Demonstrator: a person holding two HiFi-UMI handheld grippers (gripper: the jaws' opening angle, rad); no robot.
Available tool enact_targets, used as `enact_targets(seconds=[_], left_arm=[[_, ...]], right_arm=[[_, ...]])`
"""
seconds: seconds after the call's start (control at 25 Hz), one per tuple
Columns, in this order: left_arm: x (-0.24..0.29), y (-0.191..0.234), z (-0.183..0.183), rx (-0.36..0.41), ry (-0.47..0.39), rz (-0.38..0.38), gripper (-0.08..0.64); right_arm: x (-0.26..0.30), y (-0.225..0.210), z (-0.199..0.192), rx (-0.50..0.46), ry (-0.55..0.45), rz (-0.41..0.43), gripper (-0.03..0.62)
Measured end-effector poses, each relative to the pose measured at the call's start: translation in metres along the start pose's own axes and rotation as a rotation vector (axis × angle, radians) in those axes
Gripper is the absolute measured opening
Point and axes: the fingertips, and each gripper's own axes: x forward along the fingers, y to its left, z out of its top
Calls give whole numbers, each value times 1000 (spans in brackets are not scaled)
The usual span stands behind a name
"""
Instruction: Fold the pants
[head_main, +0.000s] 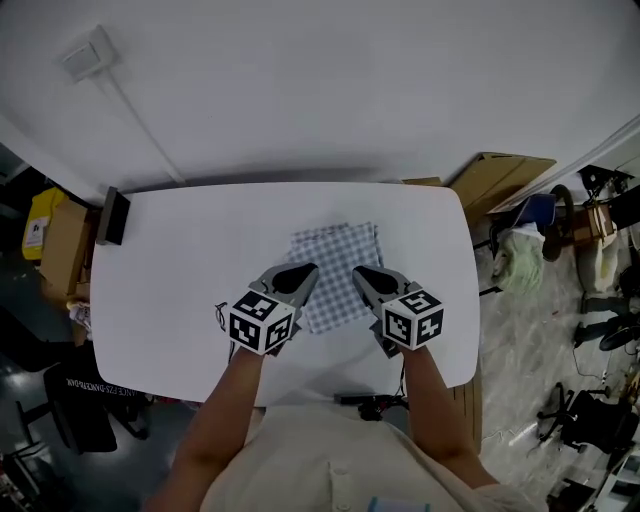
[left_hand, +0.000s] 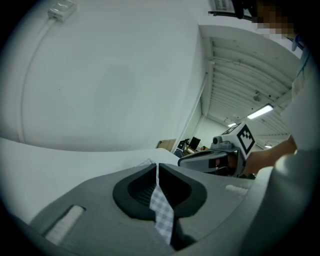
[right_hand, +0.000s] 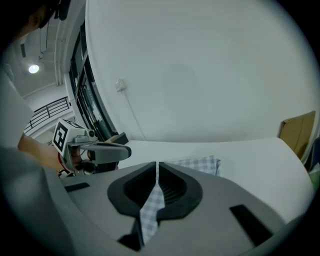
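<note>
The pants (head_main: 336, 272) are blue-and-white checked cloth, folded into a small rectangle in the middle of the white table (head_main: 190, 250). My left gripper (head_main: 300, 280) holds the near left edge of the cloth and my right gripper (head_main: 366, 280) the near right edge. In the left gripper view a strip of checked cloth (left_hand: 161, 210) is pinched between the shut jaws. In the right gripper view the pants (right_hand: 150, 210) likewise run between the shut jaws, and the rest of the pants (right_hand: 197, 163) lies flat beyond. Both grippers are lifted slightly off the table.
A black box (head_main: 113, 216) stands at the table's left edge. Cardboard (head_main: 497, 175) leans beyond the back right corner, with bags and clutter on the floor at right. A white cable (head_main: 140, 125) runs down the wall to a socket box (head_main: 88, 55).
</note>
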Motion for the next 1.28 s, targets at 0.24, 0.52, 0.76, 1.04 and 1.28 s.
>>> enact_targets(seconds=[0.24,0.52,0.76,1.04,1.28], left_arm=[[-28,-39,-16,47,1,-62,25],[-69,-66,-28,80,-29,-84,25],[-87,-69,-33,71,-57,-63,25],[-98,-69,-34,83,-69,-62,25],[-107,-68,-37,82,-68,-62,25]], right_arm=[[-21,40,-7,6,-54,21,29],[-45,91,-29,52,-85,86,28],[-58,111,-47,80,-112,76,25],[-64,119,-38,20,-144,44,17],[-66,122,-36,-19,-143,29,15]])
